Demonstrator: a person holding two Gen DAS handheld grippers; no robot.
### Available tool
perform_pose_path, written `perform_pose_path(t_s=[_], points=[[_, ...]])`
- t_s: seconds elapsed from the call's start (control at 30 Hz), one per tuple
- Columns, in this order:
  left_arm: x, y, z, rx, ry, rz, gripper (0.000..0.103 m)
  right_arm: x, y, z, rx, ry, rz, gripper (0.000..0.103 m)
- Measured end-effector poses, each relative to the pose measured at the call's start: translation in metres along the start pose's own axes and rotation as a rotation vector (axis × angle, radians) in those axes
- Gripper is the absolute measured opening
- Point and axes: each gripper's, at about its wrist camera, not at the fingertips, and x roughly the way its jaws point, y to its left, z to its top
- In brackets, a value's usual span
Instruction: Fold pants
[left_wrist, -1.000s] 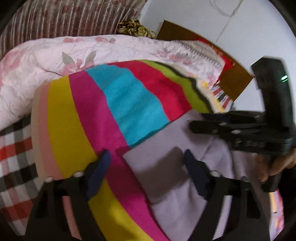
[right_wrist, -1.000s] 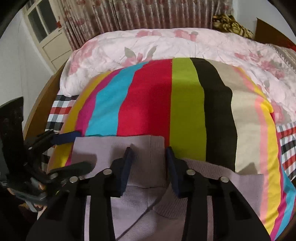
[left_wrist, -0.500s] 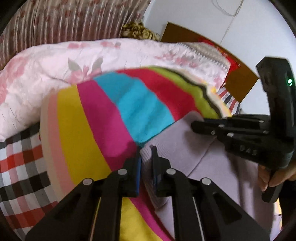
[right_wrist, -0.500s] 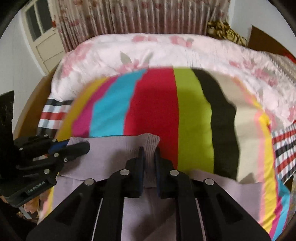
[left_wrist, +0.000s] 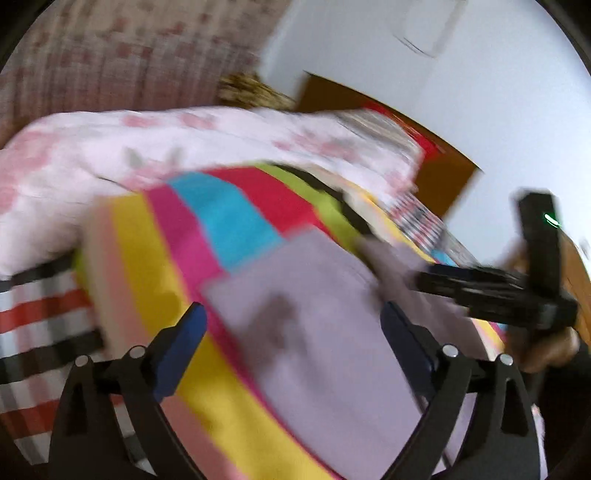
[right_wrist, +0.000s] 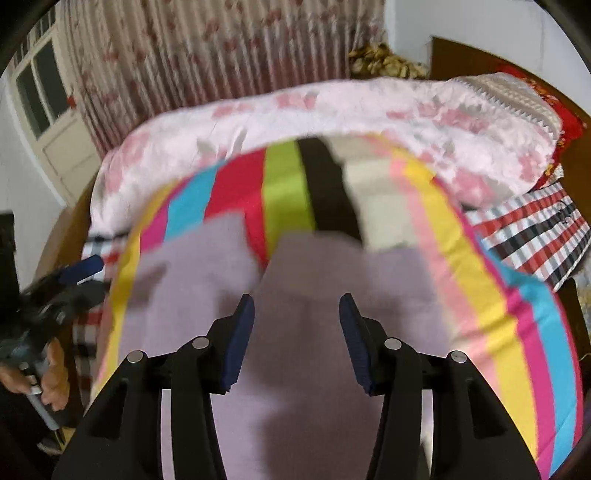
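Now the lilac pants (right_wrist: 295, 295) lie flat on the striped blanket (right_wrist: 491, 295) near the bed's front edge. Left tongs (left_wrist: 291, 325) and right tongs (right_wrist: 297, 314) are both spreading apart above the fabric, pinching nothing, their pads clear of it.
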Motion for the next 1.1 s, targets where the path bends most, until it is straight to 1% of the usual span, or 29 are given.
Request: perform_pose_path(t_s=[0.03,0.07,0.13,0.2,0.23,0.27,0.33,0.37,0.4,0.43,0.5,0.57,0.63,0.67,0.73,0.77,0.8,0.83,0.87,0.9,0.93,0.97,1.0,1.03,1.07,1.1], points=[[0.002,-0.007,-0.005,0.023,0.016,-0.004,0.095,0.005,0.004,-0.003,-0.006,0.012,-0.004,0.047],[0.004,-0.012,-0.012,0.040,0.030,0.008,0.095,0.011,0.009,-0.004,-0.009,0.021,-0.005,0.047],[0.004,-0.016,-0.020,0.040,0.049,0.004,0.095,0.020,0.018,-0.004,-0.013,0.034,0.002,0.047],[0.000,-0.013,-0.026,0.026,0.057,-0.007,0.095,0.028,0.025,-0.004,-0.037,0.058,-0.031,0.047],[-0.001,-0.010,-0.029,0.024,0.059,-0.007,0.095,0.030,0.027,-0.003,-0.049,0.061,-0.046,0.035],[-0.004,-0.007,-0.031,0.026,0.061,-0.008,0.095,0.029,0.027,-0.003,-0.059,0.052,-0.081,0.022],[-0.003,0.000,-0.029,0.027,0.062,-0.010,0.095,0.017,0.024,-0.004,-0.041,0.011,-0.053,0.006],[-0.007,0.001,-0.030,0.024,0.060,-0.012,0.095,0.010,0.023,-0.003,-0.035,-0.012,-0.061,0.005],[-0.011,0.005,-0.029,0.016,0.055,-0.020,0.095,-0.003,0.024,-0.003,-0.034,-0.052,-0.069,0.005],[-0.016,0.008,-0.027,0.005,0.046,-0.031,0.095,-0.016,0.027,-0.003,-0.032,-0.089,-0.049,0.005],[-0.029,0.017,-0.023,-0.053,0.005,-0.055,0.095,-0.037,0.043,0.000,-0.058,-0.147,0.041,0.005],[-0.035,0.029,-0.020,-0.119,-0.013,-0.090,0.096,-0.046,0.066,0.005,-0.120,-0.175,0.092,0.005],[-0.038,0.037,-0.019,-0.161,-0.022,-0.103,0.096,-0.041,0.096,0.009,-0.199,-0.149,0.136,0.005],[-0.037,0.040,-0.019,-0.172,-0.016,-0.095,0.096,-0.032,0.108,0.010,-0.230,-0.117,0.145,0.007],[-0.032,0.045,-0.021,-0.175,0.014,-0.079,0.095,0.005,0.127,0.005,-0.274,0.030,0.180,0.011],[-0.029,0.048,-0.022,-0.176,0.025,-0.058,0.096,0.014,0.130,0.003,-0.282,0.058,0.183,0.012],[-0.024,0.051,-0.023,-0.172,0.045,-0.056,0.096,0.022,0.128,0.000,-0.274,0.075,0.195,0.012],[-0.022,0.054,-0.024,-0.172,0.058,-0.061,0.096,0.023,0.122,-0.001,-0.244,0.071,0.219,0.013],[-0.023,0.058,-0.024,-0.179,0.066,-0.075,0.095,0.019,0.117,-0.002,-0.216,0.057,0.233,0.017],[-0.024,0.059,-0.024,-0.179,0.057,-0.087,0.094,0.011,0.105,-0.001,-0.172,0.025,0.253,0.021],[-0.027,0.060,-0.023,-0.171,0.043,-0.099,0.094,0.003,0.093,0.000,-0.145,-0.004,0.263,0.027],[-0.029,0.058,-0.021,-0.158,0.030,-0.107,0.092,-0.009,0.078,0.001,-0.113,-0.050,0.265,0.028],[-0.028,0.057,-0.019,-0.149,0.020,-0.117,0.086,-0.016,0.071,0.002,-0.094,-0.071,0.258,0.029],[-0.027,0.055,-0.015,-0.146,0.016,-0.133,0.084,-0.021,0.058,0.003,-0.069,-0.087,0.237,0.031],[-0.024,0.053,-0.012,-0.149,0.017,-0.153,0.084,-0.024,0.050,0.004,-0.055,-0.092,0.217,0.037],[-0.020,0.050,-0.009,-0.155,0.023,-0.167,0.084,-0.025,0.039,0.005,-0.034,-0.097,0.185,0.042]])
